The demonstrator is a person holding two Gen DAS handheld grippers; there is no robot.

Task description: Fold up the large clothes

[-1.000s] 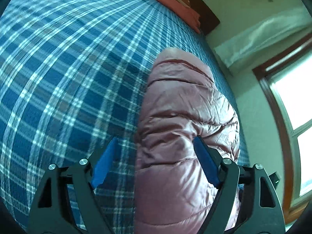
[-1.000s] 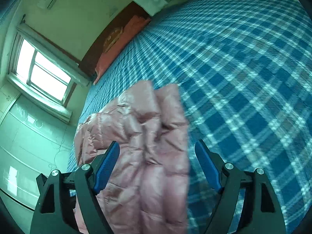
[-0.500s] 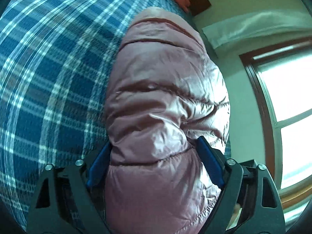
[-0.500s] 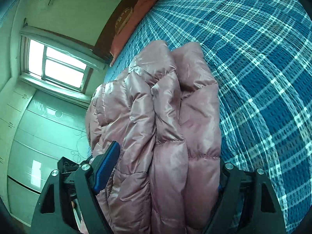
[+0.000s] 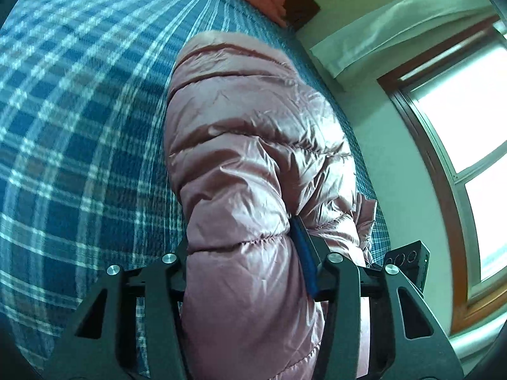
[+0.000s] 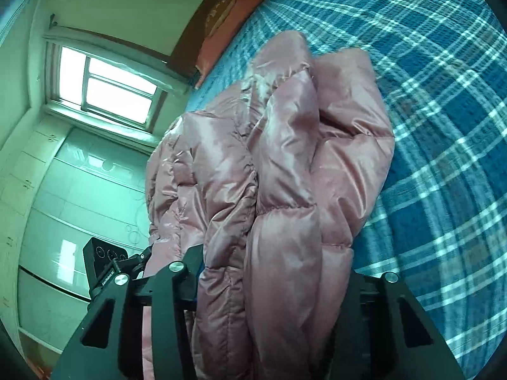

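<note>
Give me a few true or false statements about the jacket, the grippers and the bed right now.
1. Both grippers are closed on the jacket. True: the left gripper and the right gripper each have padded fabric between their fingers.
2. The jacket is blue. False: it is pink and quilted.
3. The bed cover is blue plaid. True.
4. The jacket lies flat and spread out. False: it is bunched into thick folds.
5. A window shows in the right wrist view. True.
</note>
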